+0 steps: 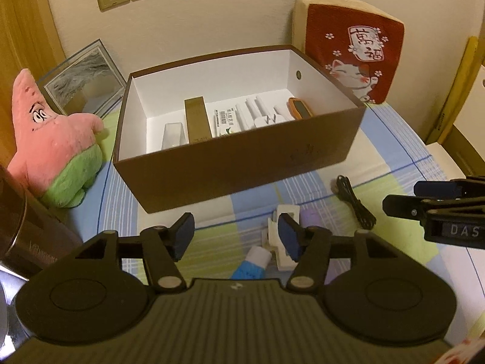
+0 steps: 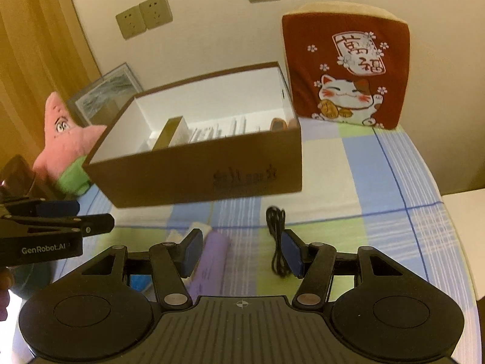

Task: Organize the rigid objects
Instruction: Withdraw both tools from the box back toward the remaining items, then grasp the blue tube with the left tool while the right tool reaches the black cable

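A brown cardboard box (image 1: 230, 170) with a white inside stands on the checked bedsheet; it also shows in the right wrist view (image 2: 194, 179). It holds a gold box (image 1: 197, 118), a white packet, white parts and an orange item (image 1: 298, 107). My left gripper (image 1: 236, 236) is open and empty above a white plastic piece (image 1: 286, 212) and a blue-white tube (image 1: 253, 265). My right gripper (image 2: 242, 253) is open and empty, with a purple cylinder (image 2: 212, 261) by its left finger and a black cable (image 2: 275, 236) by its right finger.
A pink star plush (image 1: 51, 139) and a framed picture (image 1: 81, 75) stand left of the box. A red cat cushion (image 2: 345, 69) leans on the wall behind it. A dark metal container (image 1: 18, 230) is at the far left. The bed edge runs along the right.
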{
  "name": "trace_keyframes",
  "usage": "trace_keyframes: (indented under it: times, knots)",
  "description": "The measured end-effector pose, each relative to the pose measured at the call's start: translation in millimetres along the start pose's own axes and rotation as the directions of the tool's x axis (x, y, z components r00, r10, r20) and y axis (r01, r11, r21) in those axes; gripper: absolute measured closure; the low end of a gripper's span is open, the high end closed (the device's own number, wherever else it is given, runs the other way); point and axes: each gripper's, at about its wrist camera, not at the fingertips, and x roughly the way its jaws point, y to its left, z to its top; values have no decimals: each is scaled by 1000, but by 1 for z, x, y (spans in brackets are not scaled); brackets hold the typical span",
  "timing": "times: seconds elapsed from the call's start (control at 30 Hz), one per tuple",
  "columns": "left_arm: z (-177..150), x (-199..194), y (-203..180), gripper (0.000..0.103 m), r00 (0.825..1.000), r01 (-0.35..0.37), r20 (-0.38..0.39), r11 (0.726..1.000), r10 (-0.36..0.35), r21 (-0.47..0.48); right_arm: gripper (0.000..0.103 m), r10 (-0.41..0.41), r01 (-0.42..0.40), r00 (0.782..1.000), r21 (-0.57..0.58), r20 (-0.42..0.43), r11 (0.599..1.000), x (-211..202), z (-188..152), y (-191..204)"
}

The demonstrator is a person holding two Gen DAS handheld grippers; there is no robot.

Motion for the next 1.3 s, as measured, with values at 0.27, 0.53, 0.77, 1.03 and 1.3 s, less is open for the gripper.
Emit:
trace_keyframes:
  times: [0.27,0.53,0.77,1.03,1.3]
  knots:
    - [-19,-11,-1,40,1000,1,-10,1000,-1,-16,49,20,-21,998,-17,-52,1000,-4,-18,0]
    - [-44,-15,2,40,999,-4,-45,999,2,-49,49,39,-43,994,-35,-103,998,-1,-38,-3]
    - [-71,-11,3,40,996,-12,-93,997,5,-71,49,61,-68,987,-43,-152,997,4,-52,-4]
    - [-89,-6,2,40,993,-16,-120,997,6,-75,49,53,-66,980,-62,-192,996,12,-66,-6]
    - [-99,9,0,40,992,-14,-128,999,9,-40,49,29,-47,976,-81,-214,996,24,-74,-8]
